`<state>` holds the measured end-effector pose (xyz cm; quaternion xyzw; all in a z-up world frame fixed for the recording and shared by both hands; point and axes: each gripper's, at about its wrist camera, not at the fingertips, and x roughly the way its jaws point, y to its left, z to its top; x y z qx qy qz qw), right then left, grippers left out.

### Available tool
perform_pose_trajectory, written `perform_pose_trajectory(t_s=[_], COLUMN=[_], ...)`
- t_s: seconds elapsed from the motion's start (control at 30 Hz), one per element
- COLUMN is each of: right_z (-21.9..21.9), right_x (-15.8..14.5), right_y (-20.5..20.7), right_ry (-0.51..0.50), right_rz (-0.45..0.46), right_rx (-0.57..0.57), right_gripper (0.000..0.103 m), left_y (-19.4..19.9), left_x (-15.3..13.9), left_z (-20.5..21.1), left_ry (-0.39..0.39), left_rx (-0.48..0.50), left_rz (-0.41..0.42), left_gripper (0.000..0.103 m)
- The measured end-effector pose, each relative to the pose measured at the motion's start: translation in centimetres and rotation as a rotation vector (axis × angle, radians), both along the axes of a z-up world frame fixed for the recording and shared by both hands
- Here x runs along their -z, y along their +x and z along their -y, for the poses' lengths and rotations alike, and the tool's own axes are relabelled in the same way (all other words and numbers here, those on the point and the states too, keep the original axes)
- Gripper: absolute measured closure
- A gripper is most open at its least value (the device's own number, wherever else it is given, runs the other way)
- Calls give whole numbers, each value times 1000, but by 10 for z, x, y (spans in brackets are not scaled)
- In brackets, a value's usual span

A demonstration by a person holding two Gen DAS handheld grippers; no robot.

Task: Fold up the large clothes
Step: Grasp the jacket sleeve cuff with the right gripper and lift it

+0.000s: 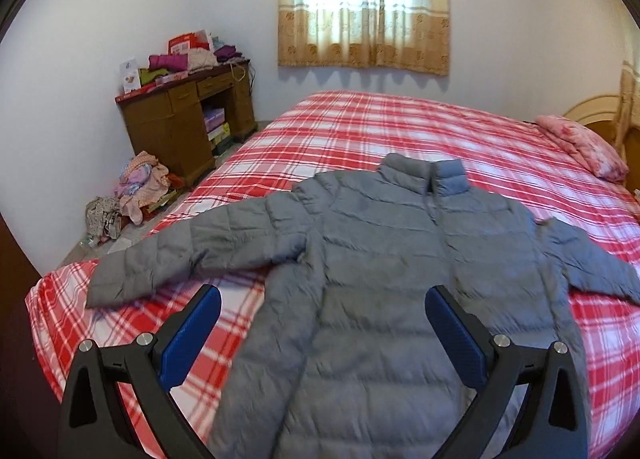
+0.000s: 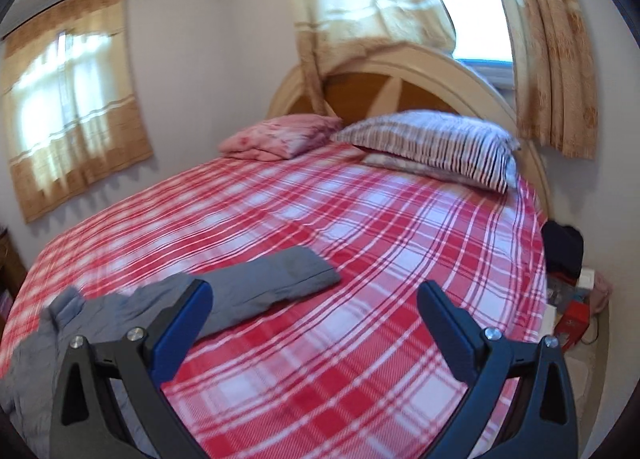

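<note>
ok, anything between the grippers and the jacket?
Nothing visible. The jacket lies spread flat on the bed, both sleeves out. The open left gripper hangs over its lower body; the open right gripper looks past the right sleeve, with only bare bedspread ahead. Pillows sit far off at the headboard.

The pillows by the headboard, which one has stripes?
The striped pillow is the bigger one on the right in the right wrist view, nearer the curtain. The pink pillow to its left is blotchy, with no stripes.
</note>
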<state>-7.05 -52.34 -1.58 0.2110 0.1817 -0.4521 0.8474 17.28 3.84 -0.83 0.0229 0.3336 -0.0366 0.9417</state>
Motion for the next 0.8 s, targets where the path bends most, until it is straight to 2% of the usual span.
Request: perform_pose_trajectory(t_s=[0.17,0.23,0.4,0.5,0.6,0.67,0.73,0.8], right_z=[65,85,113,126,131,135,136,133], right_x=[28,44,84,107,125,139,144,143], right_y=[23,40,88,102,111,113,119,118], right_ry=[178,201,190,246,289,331,300,266], right_rz=[61,53,-123,-174,-215,-243,-275,-284], right_rx=[10,20,44,64,69,64,75,65], right_gripper=[0,0,0,4,7,20,24,33], left_y=[43,60,100,113,121,123,121,117], left_x=[15,25,57,79,104,115,128,143], left_z=[-11,-16,-22,-26,-32,-38,-43,-45], left_ry=[-26,-20,23,33,6,-23,-49,-33], left_rx=[-42,-64,-115,-129,-133,-139,-154,-175], left_rz=[16,35,0,-29,-79,-100,-117,-119], left_gripper=[1,1,1,1,1,1,1,1])
